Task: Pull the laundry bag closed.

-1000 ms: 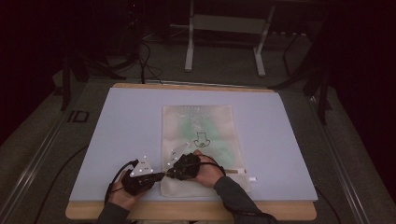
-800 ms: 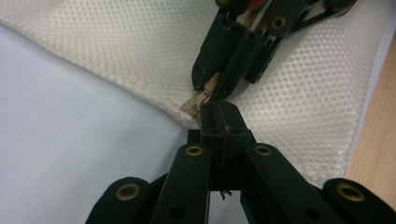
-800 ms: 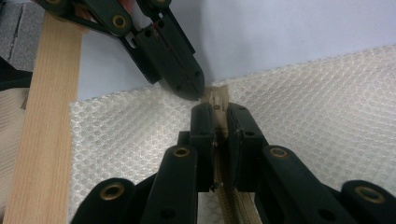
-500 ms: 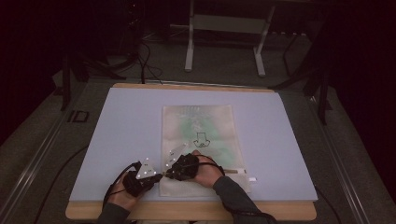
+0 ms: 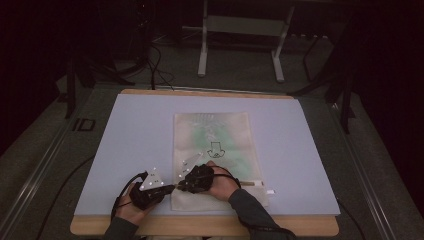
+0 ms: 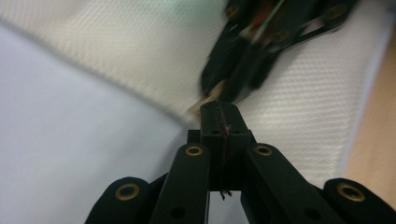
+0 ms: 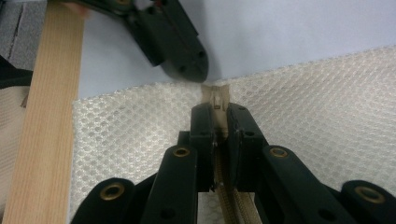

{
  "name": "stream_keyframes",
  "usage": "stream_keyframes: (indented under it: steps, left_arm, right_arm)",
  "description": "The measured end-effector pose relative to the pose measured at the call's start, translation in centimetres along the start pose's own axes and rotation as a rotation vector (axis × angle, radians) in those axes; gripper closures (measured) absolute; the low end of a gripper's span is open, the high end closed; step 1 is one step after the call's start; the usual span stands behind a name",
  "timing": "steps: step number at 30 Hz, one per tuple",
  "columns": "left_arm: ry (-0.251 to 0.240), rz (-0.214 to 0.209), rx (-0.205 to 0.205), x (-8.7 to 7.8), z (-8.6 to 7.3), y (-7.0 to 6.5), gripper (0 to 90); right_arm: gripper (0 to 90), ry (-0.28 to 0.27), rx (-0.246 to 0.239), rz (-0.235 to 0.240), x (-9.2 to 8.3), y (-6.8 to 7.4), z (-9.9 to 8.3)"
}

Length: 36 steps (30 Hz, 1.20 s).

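A cream mesh bag (image 5: 212, 150) with a green print and a small black arrow drawing lies flat at the middle of a pale blue mat (image 5: 130, 135), its near end close to the wooden table edge (image 5: 200, 226). A person leans in from the near side, a gripper in each hand, both working at the bag's near left corner.

The left gripper (image 5: 170, 188) reaches in from the mat side, and in the left gripper view its jaws are pressed together (image 6: 219, 109) at the bag's edge; whether a sliver of fabric sits between them cannot be told, since the far part of that view is blurred.

The right gripper (image 5: 181, 187) lies over the bag, its hand (image 5: 222, 182) resting on the mesh. In the right gripper view its jaws (image 7: 219, 109) are clamped on a beige zipper pull (image 7: 215, 99), with the zipper (image 7: 229, 205) running back beneath them along the mesh. The two grippers' tips nearly meet at the bag's edge.

A small white tab (image 5: 270, 191) lies on the mat just past the bag's near right corner.
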<state>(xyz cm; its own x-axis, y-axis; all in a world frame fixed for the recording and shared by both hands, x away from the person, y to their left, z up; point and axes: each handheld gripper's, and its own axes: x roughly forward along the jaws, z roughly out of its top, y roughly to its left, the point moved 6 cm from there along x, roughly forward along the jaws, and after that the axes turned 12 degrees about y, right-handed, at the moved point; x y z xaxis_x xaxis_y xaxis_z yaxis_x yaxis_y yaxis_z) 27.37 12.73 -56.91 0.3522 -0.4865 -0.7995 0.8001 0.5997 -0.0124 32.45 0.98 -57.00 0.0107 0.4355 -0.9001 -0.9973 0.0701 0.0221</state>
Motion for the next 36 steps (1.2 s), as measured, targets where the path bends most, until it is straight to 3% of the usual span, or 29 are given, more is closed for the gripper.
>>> stream_keyframes:
  steps: [3,6,12,26,36]
  left_arm:
    - [0.042,-0.002,0.032,0.8,-0.1,-0.4,89.3]
    - [0.065,0.029,0.056,1.1,0.0,-0.6,89.4]
    - [0.065,-0.001,0.018,1.1,-0.1,-0.4,90.0]
    - [0.075,0.013,0.010,1.2,0.0,-0.5,90.0]
    - [0.066,0.022,0.009,1.1,0.0,-0.6,89.9]
  right_arm:
    - [82.1,-0.007,0.005,0.005,0.1,0.0,0.1]
    - [82.1,-0.010,0.011,0.006,0.1,0.0,0.1]
    - [82.2,0.012,-0.015,-0.012,-0.1,0.2,0.0]
    - [82.5,0.043,-0.072,-0.036,-0.6,0.5,-0.7]
    - [82.3,0.033,-0.055,-0.019,-0.8,0.4,-1.1]
